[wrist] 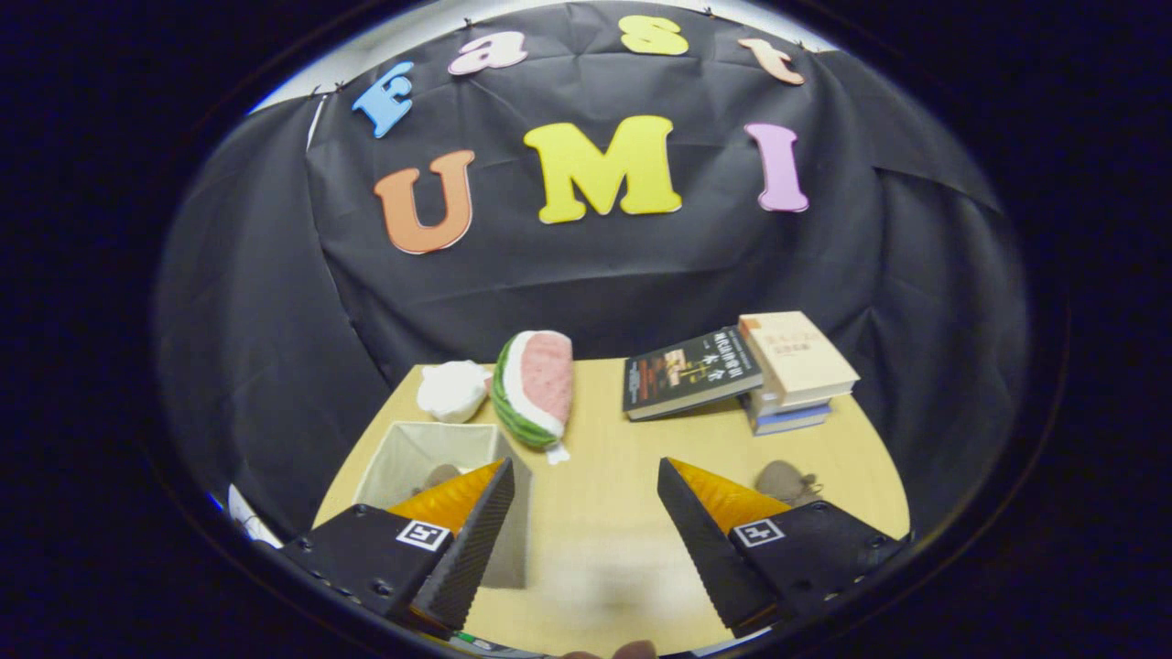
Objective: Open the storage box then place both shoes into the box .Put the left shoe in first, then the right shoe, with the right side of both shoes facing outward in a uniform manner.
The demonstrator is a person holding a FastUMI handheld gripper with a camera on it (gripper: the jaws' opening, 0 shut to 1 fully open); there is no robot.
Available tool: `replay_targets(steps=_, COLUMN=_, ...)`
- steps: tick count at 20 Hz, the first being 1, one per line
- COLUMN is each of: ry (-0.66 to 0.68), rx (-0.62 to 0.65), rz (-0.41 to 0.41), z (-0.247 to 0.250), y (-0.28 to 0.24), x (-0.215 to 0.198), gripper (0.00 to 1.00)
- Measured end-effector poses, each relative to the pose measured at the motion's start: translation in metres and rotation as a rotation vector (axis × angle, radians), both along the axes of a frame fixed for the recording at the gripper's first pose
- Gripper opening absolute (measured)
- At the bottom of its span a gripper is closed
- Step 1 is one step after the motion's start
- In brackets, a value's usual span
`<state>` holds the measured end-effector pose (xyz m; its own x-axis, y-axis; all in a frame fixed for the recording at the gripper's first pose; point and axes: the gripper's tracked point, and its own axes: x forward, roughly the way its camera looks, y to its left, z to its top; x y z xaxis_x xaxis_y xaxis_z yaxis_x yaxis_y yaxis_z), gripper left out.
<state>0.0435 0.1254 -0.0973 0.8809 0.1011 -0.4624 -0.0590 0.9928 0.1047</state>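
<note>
My gripper [586, 476] hangs high over the wooden table [604, 439], open, with nothing between its fingers. An open-topped grey fabric storage box [417, 453] stands on the table behind my left finger [476, 531], which covers part of it. Inside the box a brownish shoe [438, 476] peeks out just above that finger. A second brownish shoe [786, 482] lies on the table just beyond my right finger [705, 540].
A watermelon-slice plush [536, 386] stands behind the box, with a white plush [453, 391] to its left. A dark book [689, 373] leans on a stack of books [795, 371] at the back right. Black cloth surrounds the table.
</note>
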Motion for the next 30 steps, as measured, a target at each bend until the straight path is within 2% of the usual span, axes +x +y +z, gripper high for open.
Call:
replay_targets(steps=6, ry=-0.025, rx=-0.073, rz=-0.073, z=-0.028, y=-0.13, x=-0.006, gripper=0.96)
replay_targets(steps=13, ry=0.104, rx=-0.102, rz=-0.096, z=-0.107, y=-0.233, x=-0.007, gripper=0.96)
replay_targets(steps=19, ry=0.254, rx=-0.136, rz=-0.039, z=-0.192, y=-0.269, x=0.007, gripper=0.96)
replay_targets(steps=24, ry=0.363, rx=-0.102, rz=-0.008, z=-0.243, y=-0.279, x=0.028, gripper=0.96)
replay_targets(steps=25, ry=0.38, rx=-0.098, rz=0.001, z=-0.249, y=-0.279, x=0.032, gripper=0.88)
replay_targets(steps=28, ry=0.404, rx=-0.097, rz=0.009, z=-0.26, y=-0.28, x=0.042, gripper=0.71)
replay_targets(steps=29, ry=0.423, rx=-0.088, rz=0.017, z=-0.263, y=-0.276, x=0.043, gripper=0.5)
replay_targets(steps=30, ry=0.433, rx=-0.084, rz=0.028, z=-0.265, y=-0.274, x=0.043, gripper=0.47)
